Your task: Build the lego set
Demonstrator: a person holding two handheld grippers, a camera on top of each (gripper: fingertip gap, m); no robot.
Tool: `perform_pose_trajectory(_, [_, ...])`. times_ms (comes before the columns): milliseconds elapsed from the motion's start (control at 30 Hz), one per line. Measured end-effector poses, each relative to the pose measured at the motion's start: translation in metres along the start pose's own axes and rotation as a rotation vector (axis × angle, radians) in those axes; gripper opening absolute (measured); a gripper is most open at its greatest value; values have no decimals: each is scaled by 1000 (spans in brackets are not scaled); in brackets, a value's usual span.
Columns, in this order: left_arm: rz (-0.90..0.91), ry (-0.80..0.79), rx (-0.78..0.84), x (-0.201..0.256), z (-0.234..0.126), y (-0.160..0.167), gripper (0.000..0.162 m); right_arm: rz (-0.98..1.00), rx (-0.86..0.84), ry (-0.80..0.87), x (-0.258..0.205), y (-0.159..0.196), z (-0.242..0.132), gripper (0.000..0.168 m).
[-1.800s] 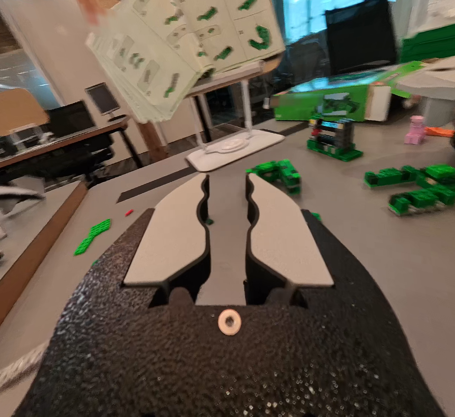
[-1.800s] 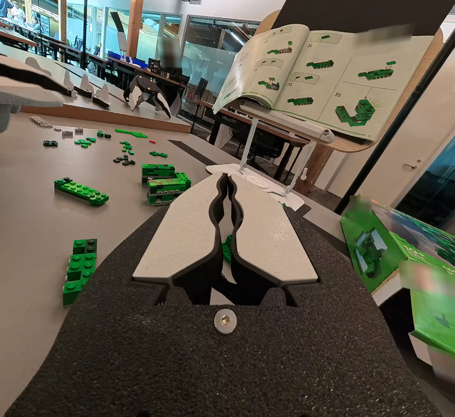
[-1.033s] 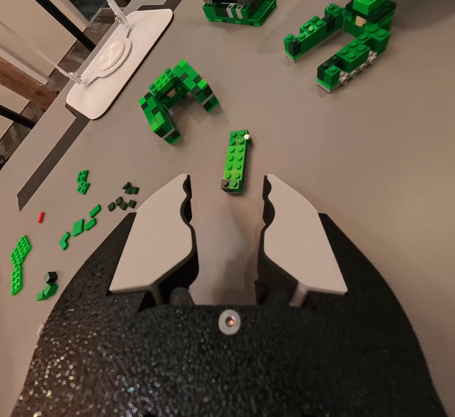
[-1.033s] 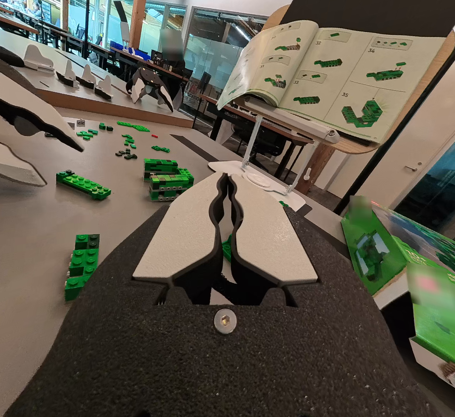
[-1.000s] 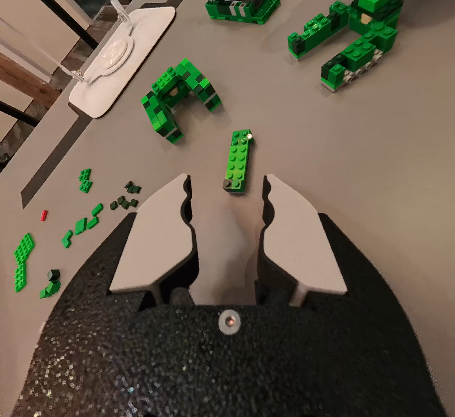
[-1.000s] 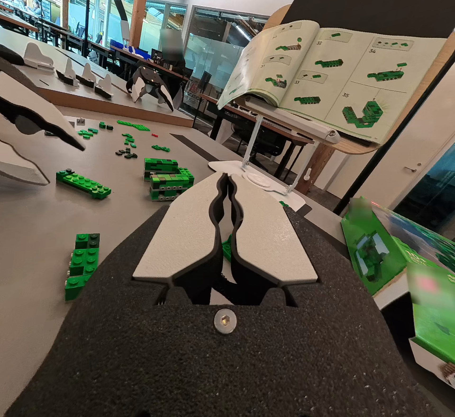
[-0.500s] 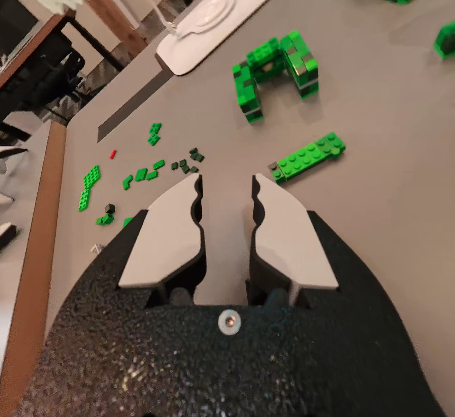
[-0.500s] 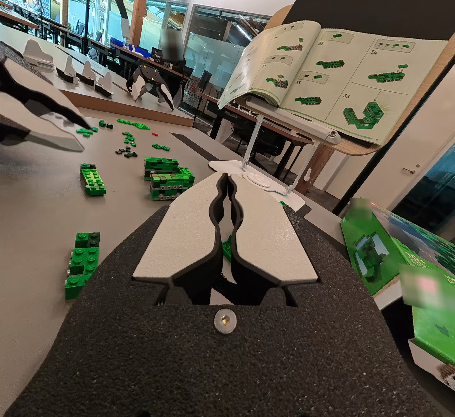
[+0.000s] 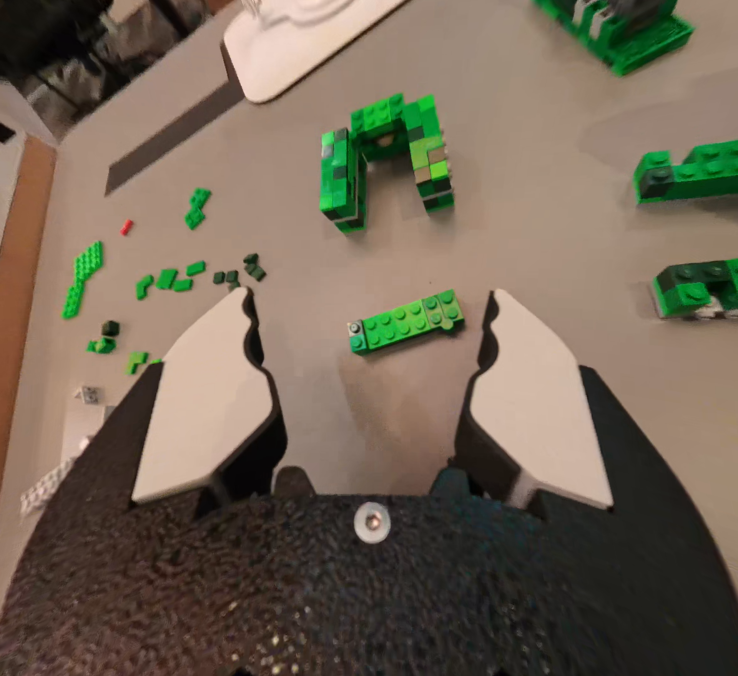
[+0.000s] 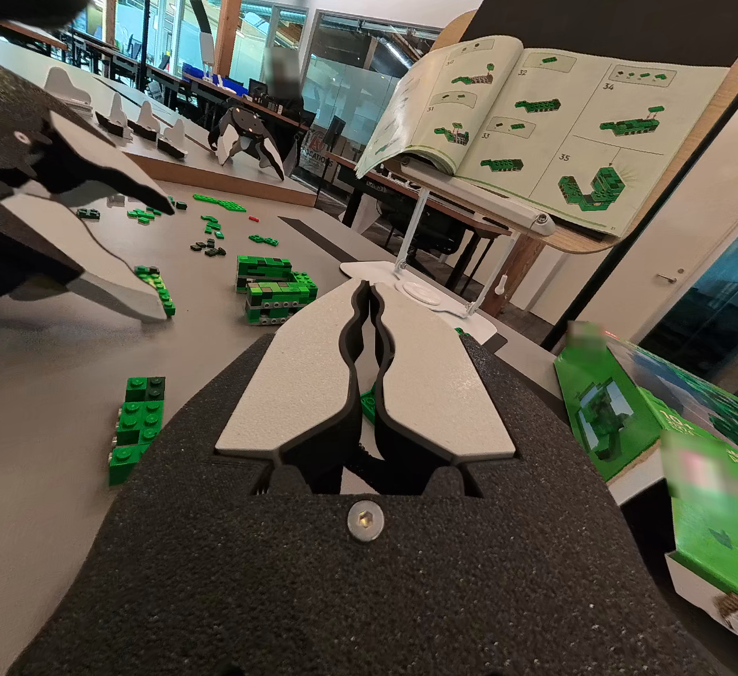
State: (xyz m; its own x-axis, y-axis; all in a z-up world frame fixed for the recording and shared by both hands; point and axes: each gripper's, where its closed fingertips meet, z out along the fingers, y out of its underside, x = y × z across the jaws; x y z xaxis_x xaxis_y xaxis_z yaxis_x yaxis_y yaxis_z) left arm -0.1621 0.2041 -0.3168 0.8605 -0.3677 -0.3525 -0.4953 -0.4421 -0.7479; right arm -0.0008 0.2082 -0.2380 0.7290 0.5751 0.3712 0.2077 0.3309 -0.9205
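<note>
1. Hovering over the long green plate [image 9: 405, 323], the left gripper [image 9: 369, 297] has its jaws spread wide and empty; the plate lies flat on the grey table [image 9: 539, 237], just ahead of the fingertips and between their lines.
2. Key relation: the plate's long axis runs across the gap, roughly from one fingertip toward the other, slightly tilted. My read: closing now would catch it by its ends, so a wrist turn is likely needed to pinch its long sides.
3. Left gripper is clearly the nearer one; in the right wrist view its lower finger [image 10: 120, 293] sits right beside the plate [image 10: 157, 289], partly hiding it.
4. Right gripper [image 10: 365, 289] is well apart from the plate, jaws nearly closed with only a thin gap; a small green piece [image 10: 369, 403] shows low between them, cannot tell whether it is gripped.
5. Beyond the plate: the green arch-shaped assembly [image 9: 385, 161], standing on the table.
6. Left of the plate, a bit farther: scattered small green pieces [image 9: 175, 279] and one tiny red piece [image 9: 126, 227].
7. Right of the plate: two more partial green builds [image 9: 691, 177], cut off by the frame edge.
8. Farthest from the plate: white stand base [image 9: 339, 13], with the open instruction booklet [image 10: 539, 117] propped on it.
</note>
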Motion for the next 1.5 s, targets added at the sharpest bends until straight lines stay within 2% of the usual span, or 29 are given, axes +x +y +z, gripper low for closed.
perform_pose_trajectory(100, [-45, -14, -19, -4, 4, 2, 113, 1, 1, -1, 0, 0, 0, 0])
perform_pose_trajectory(267, [-90, -55, 4, -16, 4, -5, 110, 0, 1, -4, -1, 0, 0, 0])
perform_pose_trajectory(467, [-64, -23, -87, -12, 16, 8, 112, 2, 2, -3, 0, 0, 0, 0])
perform_pose_trajectory(833, [18, -25, -184, -22, -7, 27, 109, 9, 5, -6, 0, -1, 0, 0])
perform_pose_trajectory(1033, [-15, -90, -239, -46, -25, 47, 103, 9, 6, -6, 0, -1, 0, 0])
perform_pose_trajectory(1167, [-89, -131, -214, -64, -37, 53, 96, 8, 5, -5, 0, -1, 0, 0])
perform_pose_trajectory(1300, [-208, -24, -110, -52, -40, 43, 88, 6, 5, -5, 0, -1, 0, 0])
perform_pose_trajectory(1400, [-224, -13, -98, -44, -37, 41, 95, 5, 4, -6, 0, 0, 0, 0])
perform_pose_trajectory(1467, [-235, -48, -74, -43, -32, 35, 112, 3, 3, -8, -1, 0, 0, 0])
perform_pose_trajectory(1500, [-232, -57, -58, -41, -29, 31, 116, 2, 3, -9, -1, 0, 0, 0])
